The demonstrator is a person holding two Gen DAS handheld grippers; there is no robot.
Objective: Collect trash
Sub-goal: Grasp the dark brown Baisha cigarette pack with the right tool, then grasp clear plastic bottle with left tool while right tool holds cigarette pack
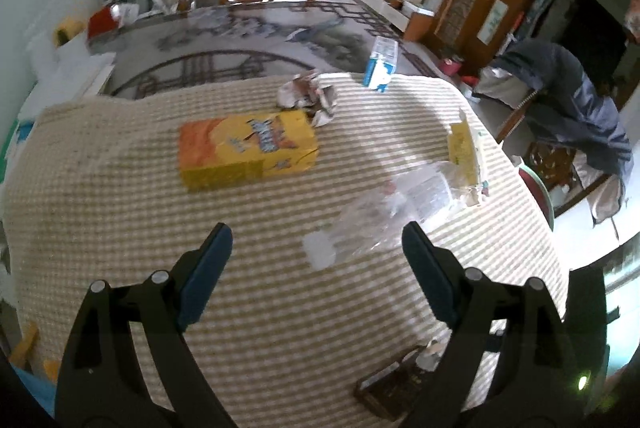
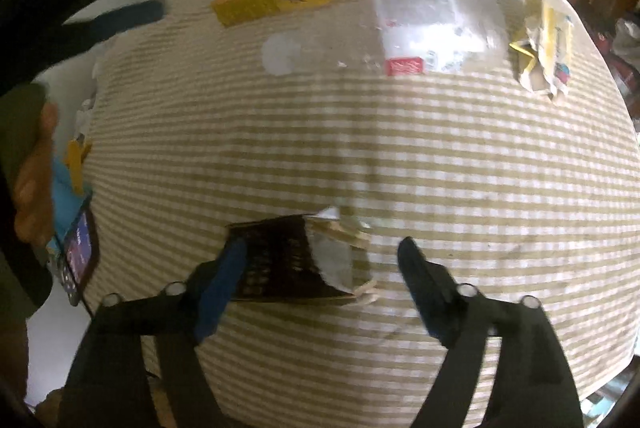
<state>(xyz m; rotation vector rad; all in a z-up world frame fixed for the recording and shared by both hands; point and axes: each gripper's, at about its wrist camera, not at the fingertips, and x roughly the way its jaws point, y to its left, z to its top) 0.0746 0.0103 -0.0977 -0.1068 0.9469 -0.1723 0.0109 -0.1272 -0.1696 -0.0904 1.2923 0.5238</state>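
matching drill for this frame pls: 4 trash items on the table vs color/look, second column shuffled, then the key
Things:
1. snack box
2. carton
3. plastic bottle
4. flattened packet

Looks:
A. clear, lying on its side, white cap
B. dark brown, lying next to the right gripper
C. yellow and orange, lying flat
D. blue and white, upright at the far edge

Pairs: 1-C, 2-D, 3-A, 4-B

All four lie on the checked tablecloth. Both grippers are open and hold nothing; the left gripper points at the bottle's cap.
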